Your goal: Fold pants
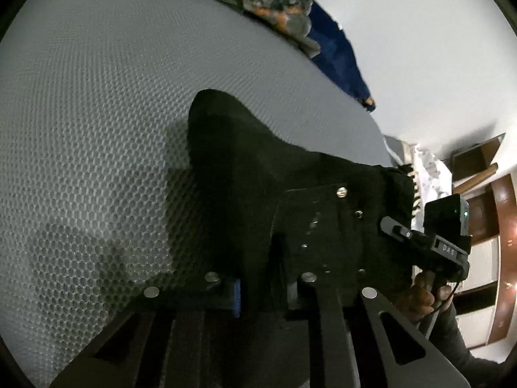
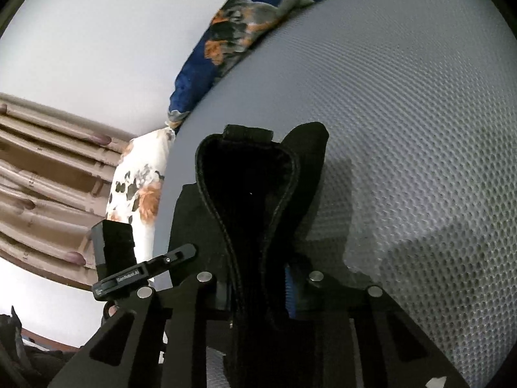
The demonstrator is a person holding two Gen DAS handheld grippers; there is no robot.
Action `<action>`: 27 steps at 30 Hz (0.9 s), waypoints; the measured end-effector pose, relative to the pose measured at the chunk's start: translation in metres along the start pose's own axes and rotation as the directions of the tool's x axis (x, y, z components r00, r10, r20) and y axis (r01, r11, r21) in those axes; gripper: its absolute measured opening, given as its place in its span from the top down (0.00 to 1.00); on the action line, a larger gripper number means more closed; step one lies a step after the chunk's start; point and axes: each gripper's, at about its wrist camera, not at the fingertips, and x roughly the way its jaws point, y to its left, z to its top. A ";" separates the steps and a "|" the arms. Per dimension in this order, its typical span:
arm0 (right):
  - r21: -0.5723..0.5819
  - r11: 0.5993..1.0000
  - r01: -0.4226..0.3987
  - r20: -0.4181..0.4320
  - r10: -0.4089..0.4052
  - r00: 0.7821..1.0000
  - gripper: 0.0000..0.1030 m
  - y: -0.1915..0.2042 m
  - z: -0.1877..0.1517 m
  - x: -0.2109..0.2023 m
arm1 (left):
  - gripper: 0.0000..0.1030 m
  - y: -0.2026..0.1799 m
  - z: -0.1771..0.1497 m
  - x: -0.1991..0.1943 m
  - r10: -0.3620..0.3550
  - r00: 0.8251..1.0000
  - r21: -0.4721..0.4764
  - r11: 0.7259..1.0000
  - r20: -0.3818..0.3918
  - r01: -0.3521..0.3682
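- Left gripper point(image 1: 258, 294) is closed on a bunched fold of the black pants point(image 1: 258, 161); cloth fills the gap between its fingers and rises ahead of it.
- Right gripper point(image 2: 258, 294) is likewise clamped on the pants point(image 2: 255, 194), at a stitched, looped edge with a small tab at its top, probably the waistband.
- Both grippers hold the pants lifted over the mattress point(image 1: 97, 113); the far end of the cloth droops toward the mesh surface point(image 2: 420, 129). Whether it touches cannot be told.
- Step in hand, as judged: carrying the held edge over to make a fold.
- Keep both grippers level and at equal height so the edge stays straight.
- Hold light tension between the two grips; slack would let the cloth bunch.
- Lower the trailing end first, then lay the held edge on top, aligned.
- Release only once the cloth rests flat.
- Stay away from the blue patterned blanket point(image 2: 226, 38) at the mattress edge.
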 end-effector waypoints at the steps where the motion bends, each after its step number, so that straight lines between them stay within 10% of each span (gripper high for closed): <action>1: -0.002 1.000 -0.002 0.001 0.002 1.000 0.79 0.002 0.003 0.001 | 0.84 -0.004 0.004 -0.003 0.000 1.000 0.015 1.000 0.016 0.000; 20: -0.052 0.997 0.051 0.017 -0.051 0.999 0.79 0.029 0.105 0.059 | 0.84 0.017 0.099 -0.024 0.095 0.987 0.084 0.991 0.131 -0.106; 27: -0.066 0.972 0.227 0.006 -0.227 0.974 0.68 0.014 0.108 0.081 | 0.81 0.042 0.106 -0.001 0.173 0.979 0.061 0.982 0.107 -0.180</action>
